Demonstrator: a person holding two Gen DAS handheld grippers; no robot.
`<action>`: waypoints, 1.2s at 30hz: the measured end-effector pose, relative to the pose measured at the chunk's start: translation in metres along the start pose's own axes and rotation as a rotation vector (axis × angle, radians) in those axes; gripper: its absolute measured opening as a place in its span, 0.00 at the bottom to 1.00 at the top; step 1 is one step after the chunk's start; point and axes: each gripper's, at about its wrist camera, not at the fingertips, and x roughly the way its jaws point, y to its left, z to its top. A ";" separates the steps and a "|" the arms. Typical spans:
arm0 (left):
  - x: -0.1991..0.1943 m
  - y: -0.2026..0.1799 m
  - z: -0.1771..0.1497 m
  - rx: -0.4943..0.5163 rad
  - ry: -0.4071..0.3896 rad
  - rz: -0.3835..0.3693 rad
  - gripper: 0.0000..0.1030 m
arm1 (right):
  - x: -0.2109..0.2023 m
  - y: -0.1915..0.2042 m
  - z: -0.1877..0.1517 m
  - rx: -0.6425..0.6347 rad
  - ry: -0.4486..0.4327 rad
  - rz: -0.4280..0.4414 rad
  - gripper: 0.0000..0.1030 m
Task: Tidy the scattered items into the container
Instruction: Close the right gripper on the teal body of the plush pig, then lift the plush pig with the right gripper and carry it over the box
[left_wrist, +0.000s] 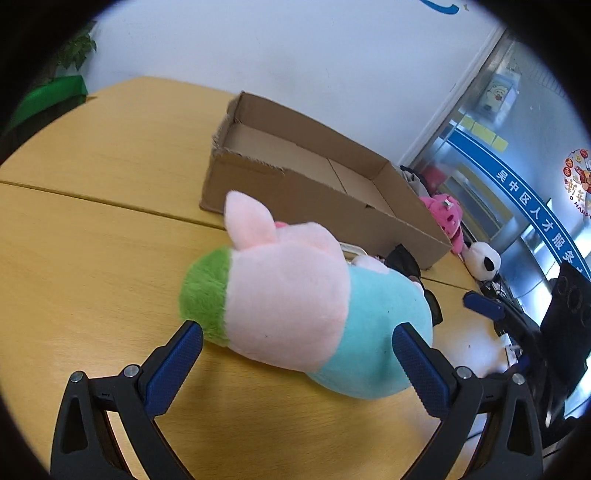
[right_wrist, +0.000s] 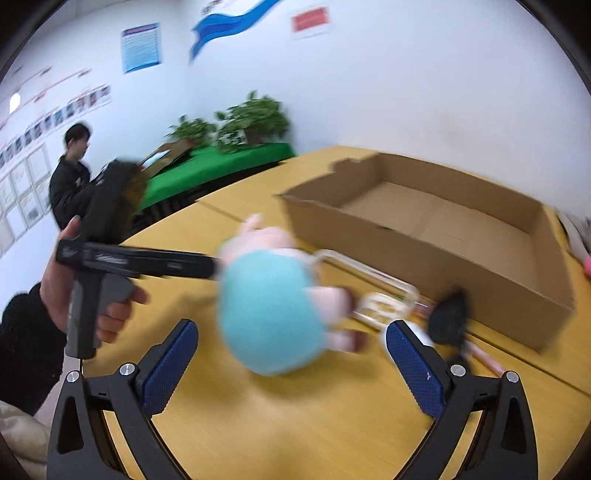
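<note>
Currently, plush: a pink, green and teal pig plush (left_wrist: 295, 306) is lying on its side on the table (left_wrist: 92, 258), in front of the box (left_wrist: 295, 184).
Long axis: it is running from the green end, near the left pad, to the teal body, near the right pad.
Left gripper (left_wrist: 295, 365): it is gaping wide and empty, straddling the plush without touching it; it looks nearer.
Right gripper (right_wrist: 291, 365): it is also spread wide, holding nothing, facing the teal body (right_wrist: 269, 314).
Box: it is sitting open and bare inside, just beyond the plush.
Other toys: a pink toy (left_wrist: 447, 218) and a panda (left_wrist: 482, 260) are lying past the box's corner.
</note>
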 end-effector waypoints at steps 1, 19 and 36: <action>0.004 -0.001 0.000 0.002 0.013 -0.010 0.99 | 0.008 0.014 0.000 -0.039 0.000 -0.019 1.00; 0.033 -0.002 0.009 -0.079 0.090 -0.164 0.97 | 0.068 -0.019 -0.010 0.110 0.147 -0.093 0.87; 0.037 -0.018 0.033 -0.170 0.050 -0.152 0.78 | 0.037 -0.015 -0.033 0.123 0.136 -0.112 0.71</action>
